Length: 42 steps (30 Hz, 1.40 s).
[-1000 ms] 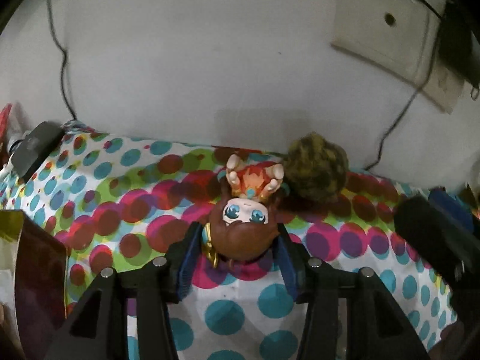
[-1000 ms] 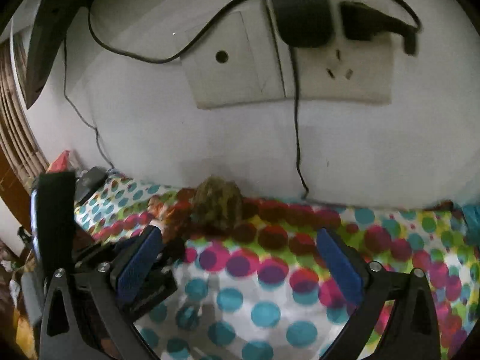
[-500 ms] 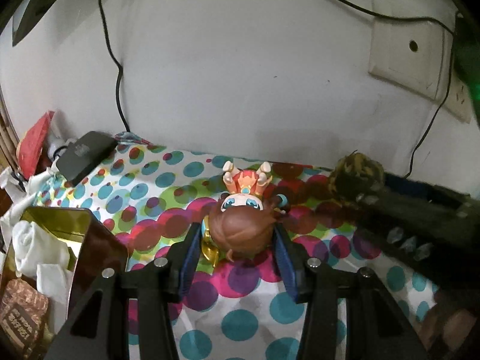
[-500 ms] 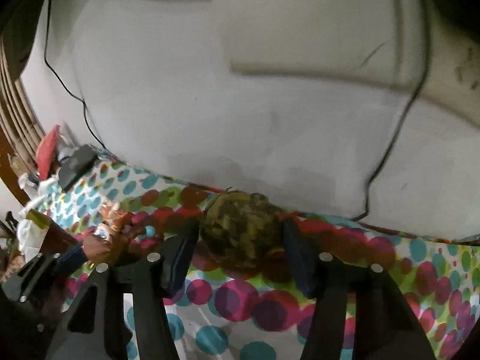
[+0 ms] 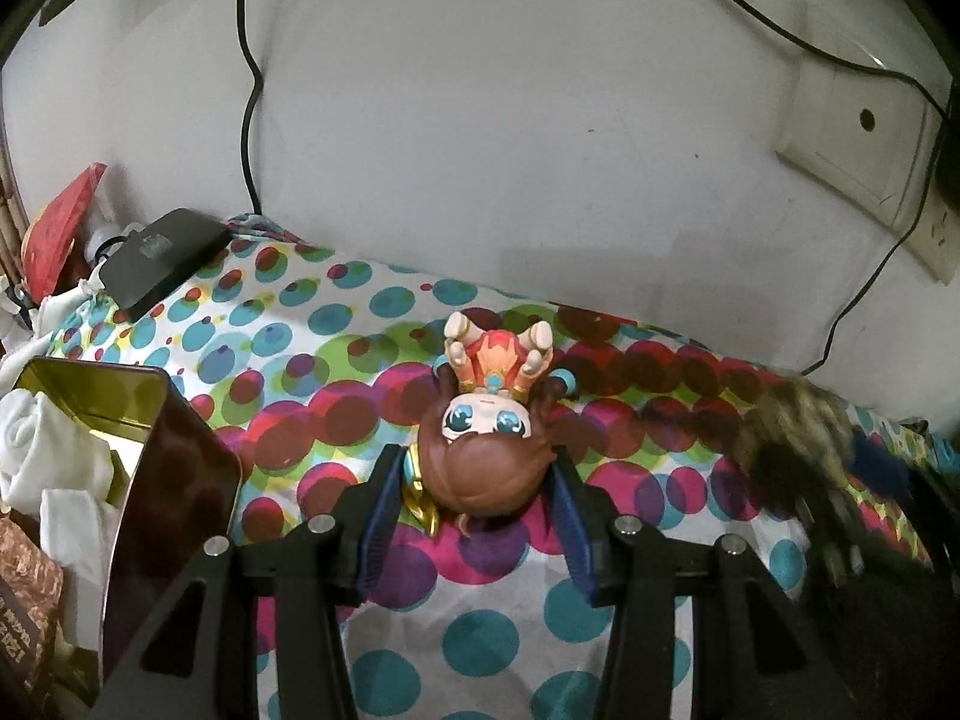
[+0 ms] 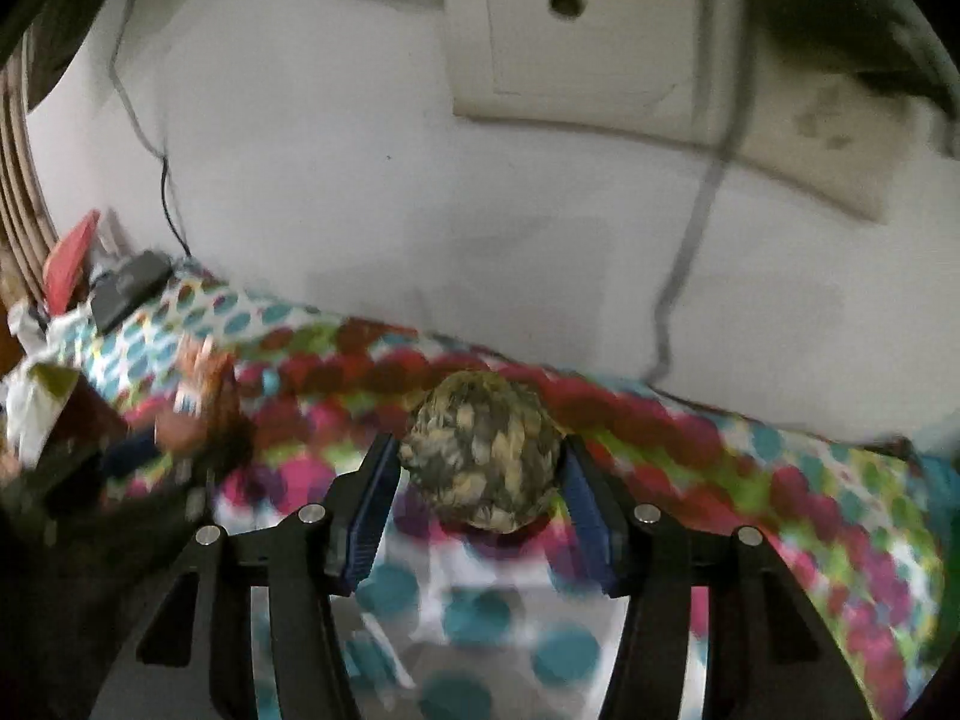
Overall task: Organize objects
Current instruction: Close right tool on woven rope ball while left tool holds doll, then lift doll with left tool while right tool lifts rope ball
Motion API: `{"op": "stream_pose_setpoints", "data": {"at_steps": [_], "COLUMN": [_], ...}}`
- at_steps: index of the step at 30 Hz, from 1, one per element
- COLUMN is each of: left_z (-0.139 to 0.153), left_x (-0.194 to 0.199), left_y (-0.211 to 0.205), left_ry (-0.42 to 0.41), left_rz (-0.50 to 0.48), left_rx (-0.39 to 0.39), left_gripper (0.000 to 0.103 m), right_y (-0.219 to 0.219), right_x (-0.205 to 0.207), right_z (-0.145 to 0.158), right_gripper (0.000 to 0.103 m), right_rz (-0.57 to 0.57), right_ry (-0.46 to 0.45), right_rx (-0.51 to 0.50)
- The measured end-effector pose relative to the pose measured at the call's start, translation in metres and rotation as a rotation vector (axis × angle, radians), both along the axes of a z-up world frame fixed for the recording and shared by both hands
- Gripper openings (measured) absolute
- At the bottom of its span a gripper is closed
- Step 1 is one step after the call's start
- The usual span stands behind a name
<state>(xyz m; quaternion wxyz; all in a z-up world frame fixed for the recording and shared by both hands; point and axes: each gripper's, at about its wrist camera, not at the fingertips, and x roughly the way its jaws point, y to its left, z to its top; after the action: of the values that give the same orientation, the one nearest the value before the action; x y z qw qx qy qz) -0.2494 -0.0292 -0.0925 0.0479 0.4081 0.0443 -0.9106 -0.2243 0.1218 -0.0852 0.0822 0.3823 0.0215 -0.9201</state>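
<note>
The left claw [image 5: 474,498] is closed on a little doll [image 5: 483,450] with big blue eyes and brown hair. The doll hangs upside down, its head squeezed between the two blue pads, above the spotty cloth [image 5: 312,372] that covers the desk. The right claw [image 6: 480,504] has a round woven ball [image 6: 483,450] in brown and yellow between its pads, and its jaws are closing on the ball; the pads look like they touch both sides of it. The picture from that side is blurry, so I cannot tell if the ball is off the cloth. On the left stands a gold tin box [image 5: 138,420] with its top open. White cloth [image 5: 54,462] and a brown packet already lie inside. I think the tidying is about halfway: some things are in the box, and two toys are grabbed but not put away yet. What is left is to carry the doll and the ball over to the box, if that is where they go, and let them go inside. A black flat thing [image 5: 159,261] near the wall is untouched.
</note>
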Motion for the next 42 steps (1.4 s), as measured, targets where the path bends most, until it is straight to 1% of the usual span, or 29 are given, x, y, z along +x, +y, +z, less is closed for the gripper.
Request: {"op": "stream_pose_setpoints", "data": {"at_steps": [1, 3, 6, 7, 14, 19, 21, 22, 23, 25, 27, 29, 30, 31, 32, 34, 36, 37, 38, 39, 40, 41, 42], "left_z": [0.000, 0.001, 0.000, 0.000, 0.002, 0.006, 0.013, 0.016, 0.018, 0.023, 0.023, 0.020, 0.018, 0.016, 0.016, 0.016, 0.016, 0.016, 0.017, 0.018, 0.019, 0.020, 0.020], "left_x": [0.000, 0.002, 0.002, 0.000, 0.000, 0.003, 0.006, 0.007, 0.007, 0.009, 0.008, 0.007, 0.006, 0.006, 0.007, 0.008, 0.010, 0.011, 0.012, 0.012, 0.012, 0.011, 0.011], "left_y": [0.000, 0.001, 0.000, -0.001, 0.003, 0.008, 0.008, 0.009, 0.010, 0.014, 0.018, 0.020, 0.021, 0.021, 0.021, 0.021, 0.018, 0.015, 0.011, 0.005, 0.002, -0.001, -0.002], "left_ry": [0.001, 0.001, 0.000, 0.000, 0.015, 0.035, 0.071, 0.083, 0.095, 0.128, 0.127, 0.110, 0.102, 0.101, 0.103, 0.101, 0.095, 0.087, 0.085, 0.083, 0.082, 0.079, 0.082], "left_rz": [0.000, 0.000, 0.003, 0.002, -0.014, -0.037, -0.037, -0.040, -0.048, -0.046, -0.050, -0.048, -0.049, -0.049, -0.056, -0.065, -0.078, -0.088, -0.096, -0.102, -0.099, -0.087, -0.083], "left_rx": [-0.001, 0.003, 0.010, 0.009, -0.004, -0.011, -0.002, 0.000, 0.001, 0.001, -0.019, -0.026, -0.032, -0.033, -0.028, -0.047, -0.035, -0.018, 0.007, 0.040, 0.054, 0.047, 0.039], "left_gripper": [0.048, 0.048, 0.048, 0.048, 0.048, 0.048, 0.048, 0.048, 0.048, 0.048, 0.047, 0.047, 0.047, 0.047, 0.047, 0.047, 0.047, 0.047, 0.047, 0.047, 0.048, 0.048, 0.054], "right_y": [0.004, 0.007, 0.017, 0.015, 0.007, 0.004, 0.006, 0.005, 0.005, 0.005, 0.012, 0.016, 0.014, 0.013, 0.011, 0.009, 0.009, 0.009, 0.009, 0.009, 0.010, 0.010, 0.011], "right_x": [0.010, 0.032, 0.049, 0.048, 0.048, 0.049, 0.052, 0.054, 0.056, 0.056, 0.058, 0.054, 0.050, 0.047, 0.043, 0.041, 0.039, 0.038, 0.039, 0.041, 0.042, 0.042, 0.041], "right_z": [0.000, 0.000, 0.005, 0.003, 0.000, 0.002, 0.006, 0.008, 0.010, 0.010, 0.012, 0.011, 0.008, 0.005, 0.001, -0.001, -0.003, -0.004, -0.005, -0.003, -0.002, -0.002, -0.002], "right_gripper": [0.052, 0.052, 0.052, 0.052, 0.052, 0.051, 0.051, 0.046, 0.044, 0.043, 0.043, 0.047, 0.057, 0.074, 0.080, 0.080, 0.080, 0.076, 0.070, 0.050, 0.049, 0.049, 0.049], "right_rz": [-0.008, -0.040, -0.059, -0.058, -0.054, -0.069, -0.066, -0.070, -0.068, -0.060, -0.064, -0.059, -0.057, -0.058, -0.050, -0.038, -0.035, -0.029, -0.024, -0.019, -0.020, -0.017, -0.017], "right_ry": [0.000, 0.020, 0.040, 0.034, 0.035, 0.047, 0.070, 0.080, 0.090, 0.086, 0.088, 0.063, 0.045, 0.023, -0.005, -0.020, -0.030, -0.037, -0.036, -0.025, -0.014, -0.013, -0.015], "right_rx": [-0.002, 0.048, 0.033, 0.051, 0.074, 0.054, 0.047, 0.052, 0.053, 0.050, 0.031, 0.011, 0.015, 0.029, 0.040, 0.041, 0.038, 0.035, 0.030, 0.018, 0.009, 0.001, -0.011]}}
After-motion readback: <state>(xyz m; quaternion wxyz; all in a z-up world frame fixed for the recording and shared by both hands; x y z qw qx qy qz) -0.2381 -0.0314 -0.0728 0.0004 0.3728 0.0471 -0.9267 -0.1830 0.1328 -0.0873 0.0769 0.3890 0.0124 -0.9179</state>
